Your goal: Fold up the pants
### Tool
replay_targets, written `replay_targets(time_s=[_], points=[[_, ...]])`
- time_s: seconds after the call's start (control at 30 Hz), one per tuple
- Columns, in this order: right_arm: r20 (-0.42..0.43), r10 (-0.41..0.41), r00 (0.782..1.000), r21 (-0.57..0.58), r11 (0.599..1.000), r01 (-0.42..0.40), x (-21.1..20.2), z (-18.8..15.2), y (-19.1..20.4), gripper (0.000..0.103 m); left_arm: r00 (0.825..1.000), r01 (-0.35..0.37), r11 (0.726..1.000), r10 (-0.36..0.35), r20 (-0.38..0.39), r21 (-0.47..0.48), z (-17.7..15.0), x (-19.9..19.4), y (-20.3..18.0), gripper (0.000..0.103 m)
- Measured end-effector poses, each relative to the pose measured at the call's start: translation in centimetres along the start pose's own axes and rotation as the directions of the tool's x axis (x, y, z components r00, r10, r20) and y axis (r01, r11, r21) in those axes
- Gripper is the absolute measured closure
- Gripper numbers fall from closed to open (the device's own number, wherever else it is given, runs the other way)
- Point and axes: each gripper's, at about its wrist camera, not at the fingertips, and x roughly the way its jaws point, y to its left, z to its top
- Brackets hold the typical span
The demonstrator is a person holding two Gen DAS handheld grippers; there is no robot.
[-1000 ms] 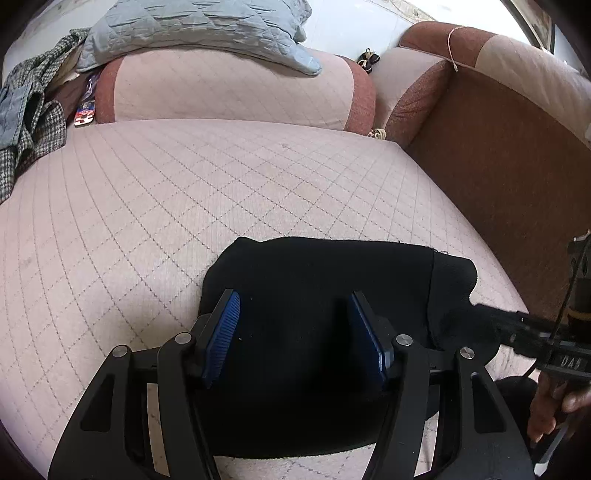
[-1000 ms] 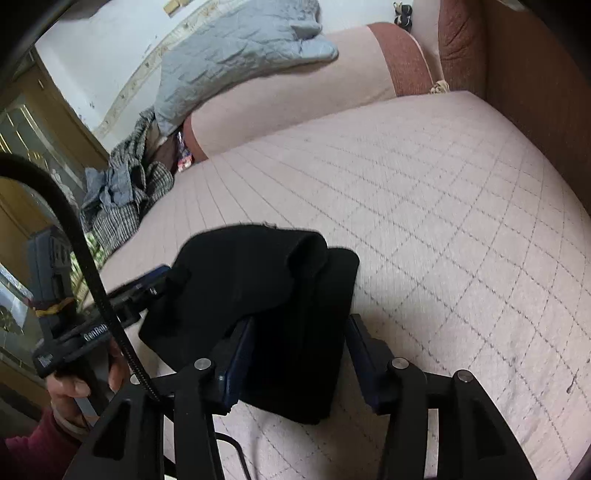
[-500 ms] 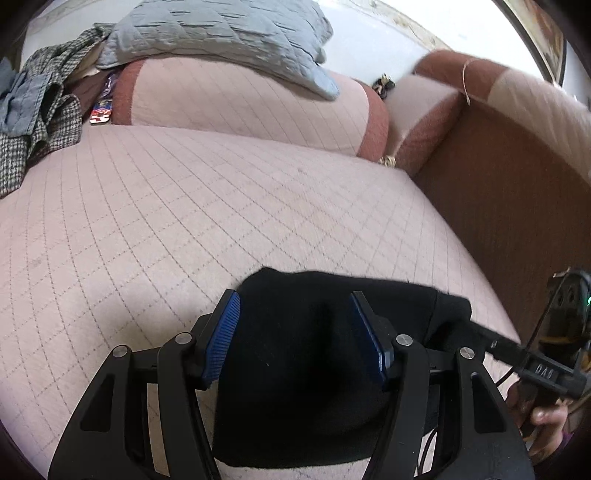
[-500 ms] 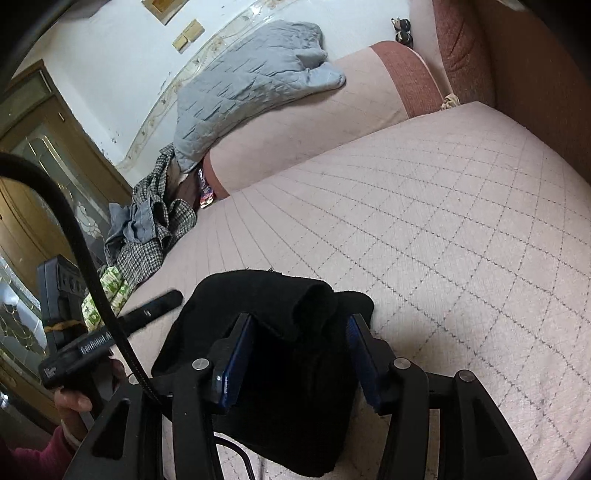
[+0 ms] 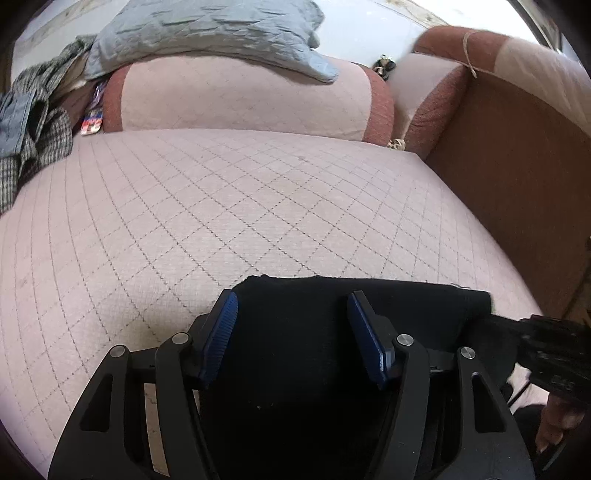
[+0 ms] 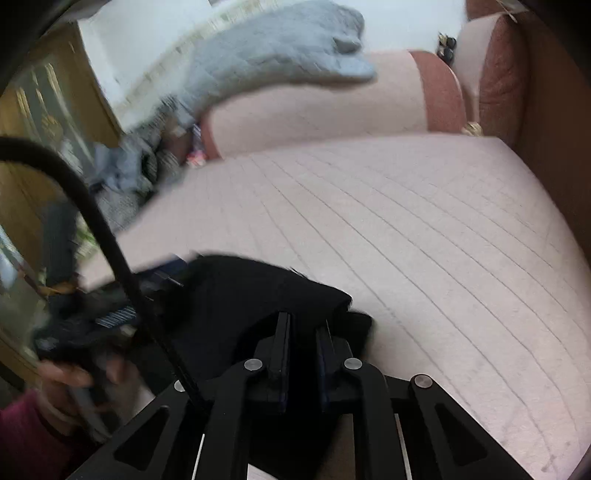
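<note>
A: We are at a pink quilted sofa seat (image 5: 221, 206) with a crisscross pattern. A crumpled grey quilted blanket (image 5: 207, 33) lies on the back cushion at the top of the frame.

B: Where are the folded black pants (image 5: 314, 339)?

A: Low in the middle of both views, flat on the seat.

B: Any words to read?

A: No. There is a small colourful packet (image 5: 92, 120) at the upper left of the left view, but its print is too tiny.

B: What is the left gripper (image 5: 291, 332) doing?

A: Its blue pads (image 5: 221, 332) stand wide apart over the pants, not pinching.

B: And the right gripper (image 6: 303, 336)?

A: Its jaws are closing, and black cloth is squeezed between them. A second ago they stood wide around the fold.

B: What does only one view show?

A: The right view is blurry, but it shows a black cable (image 6: 92, 214), a wooden door (image 6: 48, 107) at the left, and a hand (image 6: 70, 380) in a dark pink sleeve. The left view shows a checked cloth (image 5: 33, 144) at the left edge.
</note>
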Motion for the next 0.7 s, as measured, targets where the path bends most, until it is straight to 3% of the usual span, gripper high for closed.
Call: replay_targets(time_s=[0.13, 0.23, 0.27, 0.3, 0.33, 0.37, 0.4, 0.43, 0.47, 0.5, 0.63, 0.7], points=[[0.061, 0.071, 0.996, 0.160, 0.984, -0.080, -2.6, -0.7, -2.3, 0.089, 1.000, 0.000, 1.000, 0.000, -0.001, -0.023, 0.0, -0.3, 0.2, 0.042], [0.110, 0.138, 0.984, 0.208, 0.965, -0.158, -5.2, -1.3, -2.9, 0.079, 0.999, 0.034, 0.998, -0.034, 0.005, -0.047, 0.2, -1.4, 0.6, 0.042], [0.121, 0.172, 0.978, 0.211, 0.958, -0.195, -5.7, -1.5, -2.7, 0.068, 0.999, 0.039, 0.998, -0.038, 0.014, -0.042, 0.1, -1.7, 0.5, 0.042], [0.124, 0.203, 0.971, 0.216, 0.950, -0.226, -5.9, -1.6, -2.3, 0.046, 0.999, 0.035, 0.999, -0.035, 0.020, -0.032, 0.1, -2.0, 0.4, 0.042], [0.108, 0.231, 0.967, 0.223, 0.942, -0.250, -5.5, -1.5, -1.7, 0.037, 0.999, 0.025, 1.000, -0.024, 0.024, -0.018, 0.0, -2.2, 0.3, 0.042], [0.075, 0.250, 0.965, 0.226, 0.939, -0.260, -4.7, -1.4, -1.1, 0.035, 1.000, 0.013, 1.000, -0.013, 0.026, -0.004, -0.1, -2.4, 0.1, 0.042], [0.052, 0.256, 0.965, 0.221, 0.940, -0.261, -4.0, -1.2, -0.4, 0.040, 1.000, 0.005, 1.000, -0.005, 0.026, 0.008, -0.3, -2.5, -0.1, 0.042], [0.021, 0.258, 0.966, 0.192, 0.947, -0.257, -3.2, -1.3, 0.5, 0.052, 1.000, 0.001, 1.000, -0.001, 0.022, 0.013, -0.5, -2.6, -0.2, 0.042], [-0.002, 0.247, 0.969, 0.153, 0.958, -0.244, -2.7, -1.4, 1.4, 0.083, 1.000, -0.002, 1.000, 0.002, 0.011, 0.017, -0.7, -2.7, -0.2, 0.042], [-0.024, 0.210, 0.977, 0.097, 0.973, -0.207, -2.6, -1.5, 2.3, 0.095, 1.000, -0.004, 1.000, 0.004, 0.007, 0.017, -0.9, -2.9, 0.0, 0.042], [-0.011, 0.172, 0.985, -0.033, 0.985, -0.172, -5.5, -2.2, 4.0, 0.100, 1.000, -0.009, 1.000, 0.009, 0.020, -0.019, -1.1, -4.0, 1.3, 0.042], [-0.043, 0.098, 0.994, -0.036, 0.994, -0.100, -5.1, -3.0, 3.1, 0.100, 1.000, -0.016, 0.999, 0.017, 0.013, -0.040, -1.0, -3.9, 1.9, 0.042]])
